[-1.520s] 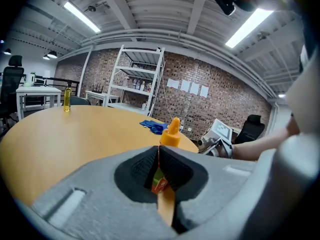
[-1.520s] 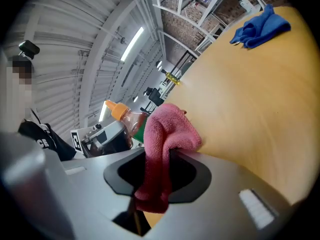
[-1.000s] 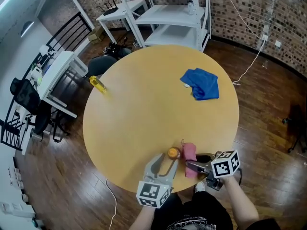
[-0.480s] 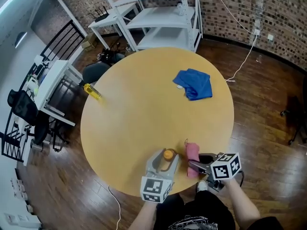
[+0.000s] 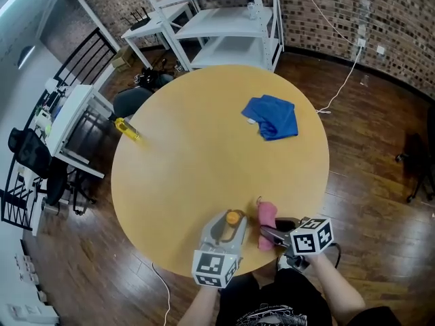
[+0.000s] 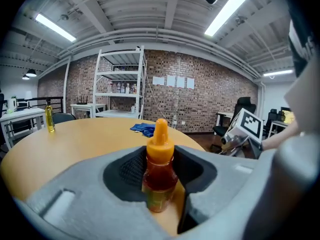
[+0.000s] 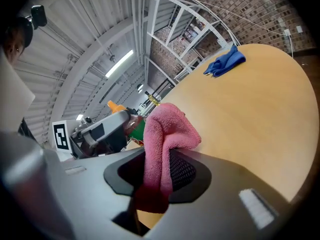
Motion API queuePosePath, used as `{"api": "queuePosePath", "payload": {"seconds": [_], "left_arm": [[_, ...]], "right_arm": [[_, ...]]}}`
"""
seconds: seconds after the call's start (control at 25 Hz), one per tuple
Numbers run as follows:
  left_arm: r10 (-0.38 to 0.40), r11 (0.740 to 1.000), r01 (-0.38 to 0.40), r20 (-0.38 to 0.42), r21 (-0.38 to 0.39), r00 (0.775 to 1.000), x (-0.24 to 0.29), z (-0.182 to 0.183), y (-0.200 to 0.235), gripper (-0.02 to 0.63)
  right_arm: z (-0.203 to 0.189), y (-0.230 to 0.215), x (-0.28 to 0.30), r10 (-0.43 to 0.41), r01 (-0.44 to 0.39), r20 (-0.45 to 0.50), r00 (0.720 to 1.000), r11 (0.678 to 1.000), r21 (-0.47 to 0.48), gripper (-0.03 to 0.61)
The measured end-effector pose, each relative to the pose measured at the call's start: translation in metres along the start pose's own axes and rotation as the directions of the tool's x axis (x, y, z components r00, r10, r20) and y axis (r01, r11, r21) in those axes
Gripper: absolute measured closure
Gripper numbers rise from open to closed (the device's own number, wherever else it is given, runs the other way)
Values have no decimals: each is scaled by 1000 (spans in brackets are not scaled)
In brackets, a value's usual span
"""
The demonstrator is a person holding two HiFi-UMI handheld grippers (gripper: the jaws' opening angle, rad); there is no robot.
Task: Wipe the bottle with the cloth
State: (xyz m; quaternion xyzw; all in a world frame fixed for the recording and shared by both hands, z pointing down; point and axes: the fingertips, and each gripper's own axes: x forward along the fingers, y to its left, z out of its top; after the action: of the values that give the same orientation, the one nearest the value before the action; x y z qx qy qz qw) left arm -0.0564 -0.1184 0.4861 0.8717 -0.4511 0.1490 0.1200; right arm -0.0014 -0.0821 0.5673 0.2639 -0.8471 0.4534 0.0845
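Note:
A small bottle [image 5: 232, 217] with an orange cap and amber contents [image 6: 159, 170] stands upright near the front edge of the round wooden table [image 5: 190, 148]. My left gripper [image 5: 228, 227] reaches around it, the bottle deep between the jaws [image 6: 160, 186]. These jaws are closing, and a sliver of table still shows at the bottle's right side. Just to the right, my right gripper [image 5: 266, 232] is shut on a pink cloth [image 5: 266, 216]. The cloth stands up folded from between the pads [image 7: 165, 134], close beside the bottle.
A crumpled blue cloth [image 5: 270, 116] lies at the table's far right. A yellow bottle [image 5: 126, 128] stands at the far left edge. White metal shelves [image 5: 224, 19] stand beyond the table, and a desk and chairs to the left.
The left gripper has slid forward, so the bottle now sits deeper between its jaws, which have narrowed. The right gripper with the pink cloth has hardly moved.

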Motion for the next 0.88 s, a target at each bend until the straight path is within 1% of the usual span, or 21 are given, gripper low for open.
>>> {"api": "queuePosePath", "payload": {"seconds": [0.12, 0.32, 0.44, 0.52, 0.64, 0.76, 0.88], "left_arm": [[-3, 1000, 3, 24, -11, 1000, -10, 19, -3, 456], [-31, 999, 30, 80, 14, 996, -27, 62, -5, 456], [-36, 999, 35, 124, 9, 992, -38, 86, -3, 456], [-32, 999, 29, 140, 22, 990, -43, 98, -2, 456], [-34, 999, 30, 138, 29, 990, -49, 104, -2, 456], [-32, 999, 29, 128, 21, 991, -52, 98, -2, 454], [-23, 999, 19, 117, 29, 993, -48, 90, -1, 456]], "right_arm": [[0, -1, 2, 1, -1, 17, 1000, 999, 43, 469], [0, 11, 20, 65, -67, 25, 998, 993, 97, 469], [-9, 21, 36, 100, -98, -25, 995, 993, 67, 469], [-15, 29, 46, 121, -118, -67, 990, 992, 44, 469], [-17, 40, 60, 148, -145, -91, 985, 989, 33, 469], [-12, 47, 71, 168, -166, -92, 982, 986, 28, 469], [-10, 55, 76, 194, -195, -117, 974, 981, 4, 469]]}}
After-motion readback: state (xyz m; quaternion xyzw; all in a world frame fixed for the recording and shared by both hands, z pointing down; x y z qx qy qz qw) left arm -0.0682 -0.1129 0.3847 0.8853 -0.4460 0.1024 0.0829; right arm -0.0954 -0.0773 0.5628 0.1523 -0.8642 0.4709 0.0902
